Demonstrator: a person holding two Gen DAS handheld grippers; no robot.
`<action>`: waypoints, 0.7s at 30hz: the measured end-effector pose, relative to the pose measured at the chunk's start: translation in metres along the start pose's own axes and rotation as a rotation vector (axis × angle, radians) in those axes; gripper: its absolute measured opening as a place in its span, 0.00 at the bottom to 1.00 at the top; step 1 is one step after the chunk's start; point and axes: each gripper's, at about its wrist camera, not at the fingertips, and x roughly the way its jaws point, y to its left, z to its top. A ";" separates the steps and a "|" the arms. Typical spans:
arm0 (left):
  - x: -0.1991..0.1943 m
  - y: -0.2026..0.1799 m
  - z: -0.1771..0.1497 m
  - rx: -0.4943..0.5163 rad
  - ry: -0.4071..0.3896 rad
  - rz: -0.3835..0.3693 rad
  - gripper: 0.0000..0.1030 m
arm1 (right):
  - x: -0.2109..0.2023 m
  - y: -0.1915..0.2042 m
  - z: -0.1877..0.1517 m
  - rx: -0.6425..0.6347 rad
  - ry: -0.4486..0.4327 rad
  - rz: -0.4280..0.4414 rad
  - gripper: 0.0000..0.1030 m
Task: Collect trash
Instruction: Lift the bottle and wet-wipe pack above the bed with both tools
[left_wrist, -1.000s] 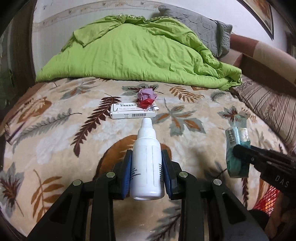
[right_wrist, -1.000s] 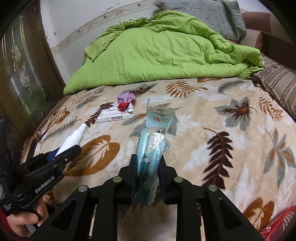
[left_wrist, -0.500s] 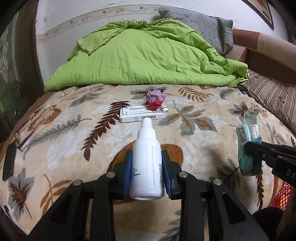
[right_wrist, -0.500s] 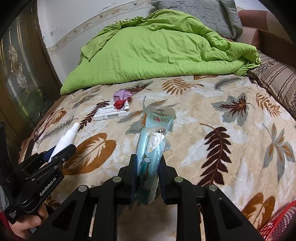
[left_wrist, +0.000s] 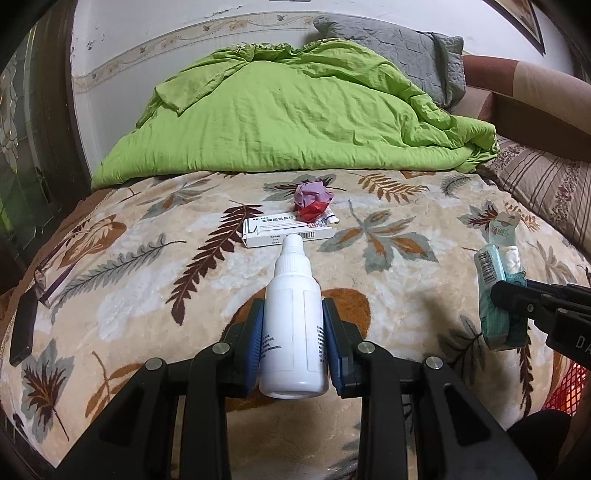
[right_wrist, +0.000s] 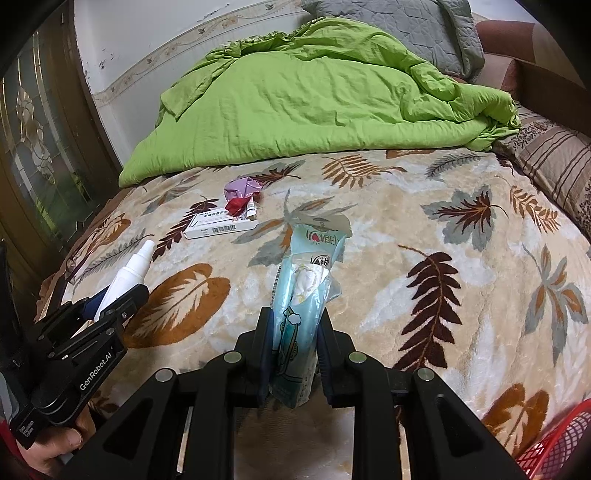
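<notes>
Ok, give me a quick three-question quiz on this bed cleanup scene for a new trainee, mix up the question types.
1. True or false: the left gripper is shut on the white bottle.
2. What does the right gripper hold? A) teal wrapper B) white box C) phone
3. Fill in: the crumpled purple and red wrapper lies just behind the ____ on the leaf-print blanket.

Key
1. True.
2. A: the teal wrapper.
3. The white box.
</notes>
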 end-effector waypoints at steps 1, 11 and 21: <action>0.000 0.000 0.000 0.002 0.000 0.001 0.28 | 0.000 0.000 0.000 -0.001 -0.001 0.000 0.23; 0.000 -0.002 -0.001 0.005 0.000 0.005 0.28 | 0.000 -0.001 0.000 0.010 -0.001 0.008 0.23; 0.000 -0.004 -0.001 0.005 -0.001 0.007 0.28 | 0.000 -0.001 0.000 0.009 0.000 0.008 0.23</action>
